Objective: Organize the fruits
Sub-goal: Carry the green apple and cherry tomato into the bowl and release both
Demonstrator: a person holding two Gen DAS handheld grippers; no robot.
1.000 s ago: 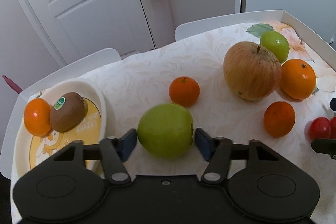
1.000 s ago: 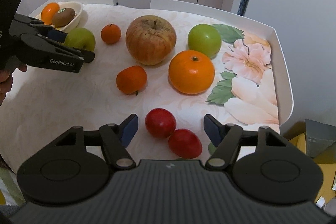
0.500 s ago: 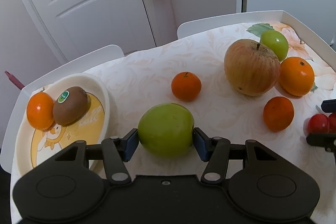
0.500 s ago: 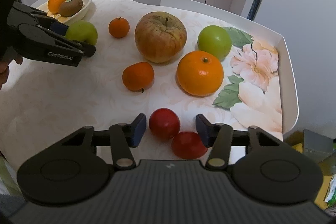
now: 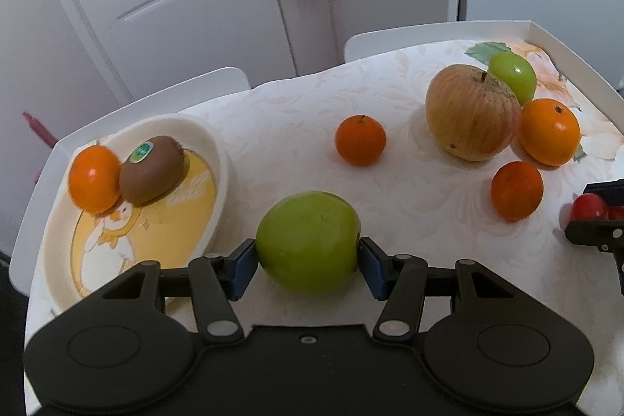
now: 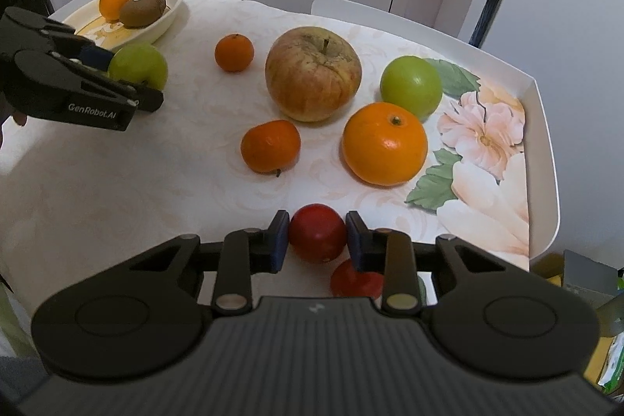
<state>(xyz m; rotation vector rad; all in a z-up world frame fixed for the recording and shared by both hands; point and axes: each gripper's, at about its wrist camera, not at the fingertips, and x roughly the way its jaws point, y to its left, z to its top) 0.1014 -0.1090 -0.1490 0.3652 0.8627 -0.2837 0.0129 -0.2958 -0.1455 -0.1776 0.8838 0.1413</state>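
My left gripper (image 5: pixel 308 266) is shut on a green apple (image 5: pixel 308 240), its blue pads pressing both sides; that apple (image 6: pixel 138 65) and the gripper (image 6: pixel 117 77) also show at the left of the right wrist view, just off the cloth beside the white oval dish (image 5: pixel 218 158). An orange (image 5: pixel 93 178) and a kiwi (image 5: pixel 152 168) lie in that dish. My right gripper (image 6: pixel 318 238) is shut on a small red fruit (image 6: pixel 316 231). A second red fruit (image 6: pixel 353 279) lies just below it, half hidden by the right finger.
On the flowered cloth lie a big streaked apple (image 6: pixel 312 77), another green apple (image 6: pixel 411 84), a large orange (image 6: pixel 384 143) and two mandarins (image 6: pixel 271 145) (image 6: pixel 234 51). The white tray rim (image 6: pixel 540 151) bounds the right side. Doors stand behind.
The right gripper's fingers closed onto the small red fruit. The left gripper closed its pads on the green apple and drew slightly toward the dish.
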